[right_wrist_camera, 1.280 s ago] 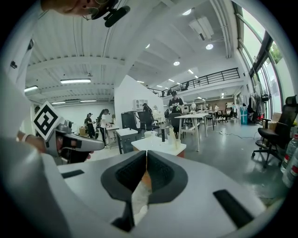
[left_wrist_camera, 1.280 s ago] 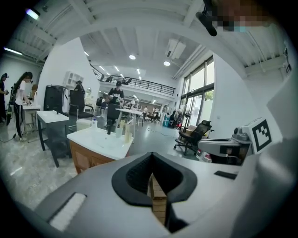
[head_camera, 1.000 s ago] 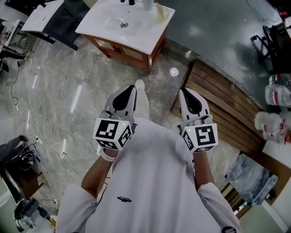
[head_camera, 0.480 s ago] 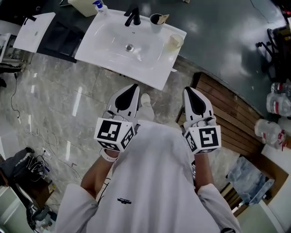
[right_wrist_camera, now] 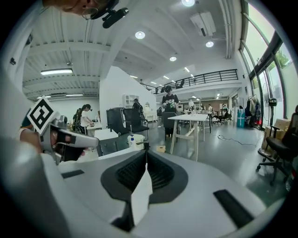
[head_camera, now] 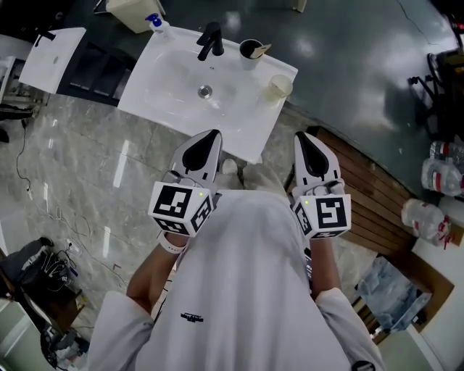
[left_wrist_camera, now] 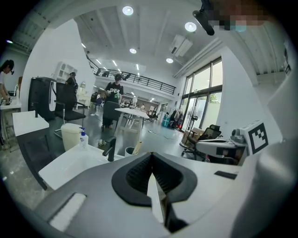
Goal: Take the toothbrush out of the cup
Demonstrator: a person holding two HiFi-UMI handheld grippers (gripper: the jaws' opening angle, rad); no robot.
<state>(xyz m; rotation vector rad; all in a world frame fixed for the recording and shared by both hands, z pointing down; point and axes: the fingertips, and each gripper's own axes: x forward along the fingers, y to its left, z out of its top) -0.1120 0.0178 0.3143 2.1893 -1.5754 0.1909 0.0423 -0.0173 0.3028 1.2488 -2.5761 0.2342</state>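
Observation:
A dark cup [head_camera: 250, 49] stands at the back of the white washbasin [head_camera: 174, 94], right of the black tap [head_camera: 210, 40]. A pale toothbrush [head_camera: 262, 49] leans out over the cup's right rim. The left gripper view also shows the cup [left_wrist_camera: 130, 151], with the toothbrush [left_wrist_camera: 137, 148] sticking up, past the jaws. My left gripper [head_camera: 212, 135] is shut and empty, held in the air before the basin's front edge. My right gripper [head_camera: 302, 137] is likewise shut and empty, at the basin's front right corner. Both are well short of the cup.
A translucent tumbler [head_camera: 278, 87] sits at the basin's right edge. A soap pump bottle [head_camera: 157, 25] and a cream bin [head_camera: 133, 10] stand at the back left. A wooden slatted platform [head_camera: 370, 185] lies to the right. Chairs, tables and people fill the room beyond.
The washbasin has come fully into view and nearer to both grippers as the person stepped toward it. Both grippers stay shut and side by side.

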